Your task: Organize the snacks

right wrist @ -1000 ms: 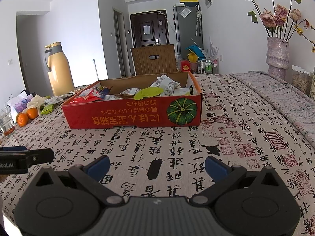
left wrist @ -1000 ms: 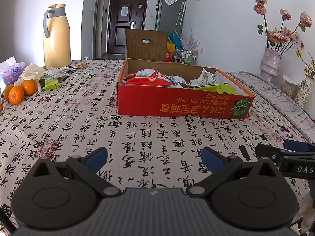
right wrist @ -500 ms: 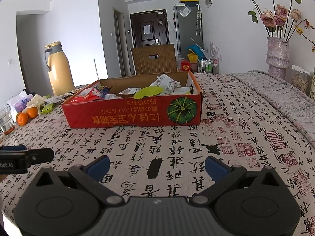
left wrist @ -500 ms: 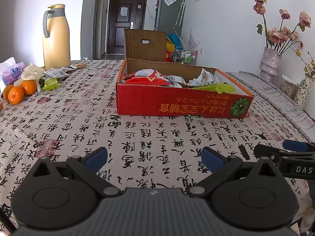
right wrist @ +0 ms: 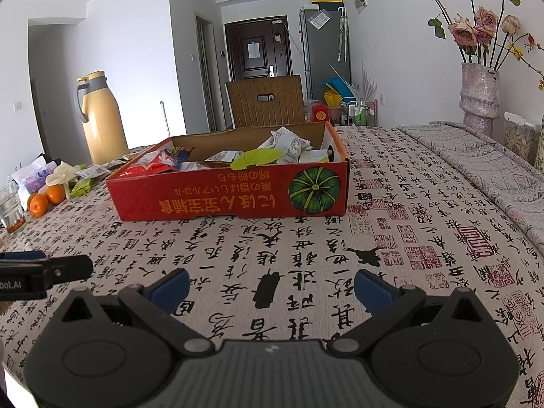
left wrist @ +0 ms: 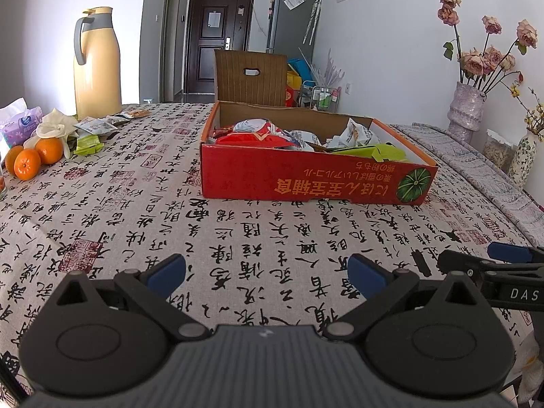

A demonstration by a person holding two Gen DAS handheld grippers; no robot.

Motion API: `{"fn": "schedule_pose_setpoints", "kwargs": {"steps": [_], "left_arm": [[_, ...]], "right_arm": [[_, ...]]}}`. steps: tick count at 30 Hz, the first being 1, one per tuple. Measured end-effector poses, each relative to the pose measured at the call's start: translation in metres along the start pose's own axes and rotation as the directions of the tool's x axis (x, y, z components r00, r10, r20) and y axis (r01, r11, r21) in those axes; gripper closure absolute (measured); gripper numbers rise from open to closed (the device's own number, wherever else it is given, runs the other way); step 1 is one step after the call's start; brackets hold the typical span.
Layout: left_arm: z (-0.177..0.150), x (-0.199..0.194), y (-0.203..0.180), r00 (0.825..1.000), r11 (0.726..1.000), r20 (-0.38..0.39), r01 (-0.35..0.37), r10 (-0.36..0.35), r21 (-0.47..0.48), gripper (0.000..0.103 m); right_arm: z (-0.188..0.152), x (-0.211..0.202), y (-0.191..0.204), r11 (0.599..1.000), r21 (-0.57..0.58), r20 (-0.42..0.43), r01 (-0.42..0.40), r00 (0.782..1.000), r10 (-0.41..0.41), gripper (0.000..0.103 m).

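Nothing has shifted noticeably since a second ago: the red box point(left wrist: 316, 176) sits mid-table, full of snack packets point(left wrist: 258, 134), well ahead of both tools. Left gripper point(left wrist: 267, 272) and right gripper point(right wrist: 272, 287) hover low over the tablecloth point(right wrist: 408, 224), jaws spread wide, holding nothing. Loose packets point(left wrist: 97, 124), oranges point(left wrist: 34, 158) and a yellow jug point(left wrist: 97, 64) stand far left.

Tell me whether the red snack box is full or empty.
Partly full. The red box is open-topped, and snack packets lie heaped inside, some poking above its rim; the bottom is hidden, so depth cannot be told.
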State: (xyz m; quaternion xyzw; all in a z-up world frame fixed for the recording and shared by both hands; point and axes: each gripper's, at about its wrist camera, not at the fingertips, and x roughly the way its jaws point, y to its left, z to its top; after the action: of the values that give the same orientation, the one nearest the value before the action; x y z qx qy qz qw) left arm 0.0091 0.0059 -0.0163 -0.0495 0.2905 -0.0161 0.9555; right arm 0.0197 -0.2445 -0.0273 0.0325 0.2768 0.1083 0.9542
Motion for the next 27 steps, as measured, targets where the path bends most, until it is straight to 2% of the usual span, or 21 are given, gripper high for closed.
{"fn": "schedule_pose_setpoints", "kwargs": {"steps": [27], "left_arm": [[-0.0003,0.0001,-0.0007,1.0,1.0,0.01,0.007,-0.007,0.004,0.0]], "right_arm": [[-0.001,-0.0014,-0.0005,1.0,0.001,-0.003,0.0,1.0,0.0,0.0]]}}
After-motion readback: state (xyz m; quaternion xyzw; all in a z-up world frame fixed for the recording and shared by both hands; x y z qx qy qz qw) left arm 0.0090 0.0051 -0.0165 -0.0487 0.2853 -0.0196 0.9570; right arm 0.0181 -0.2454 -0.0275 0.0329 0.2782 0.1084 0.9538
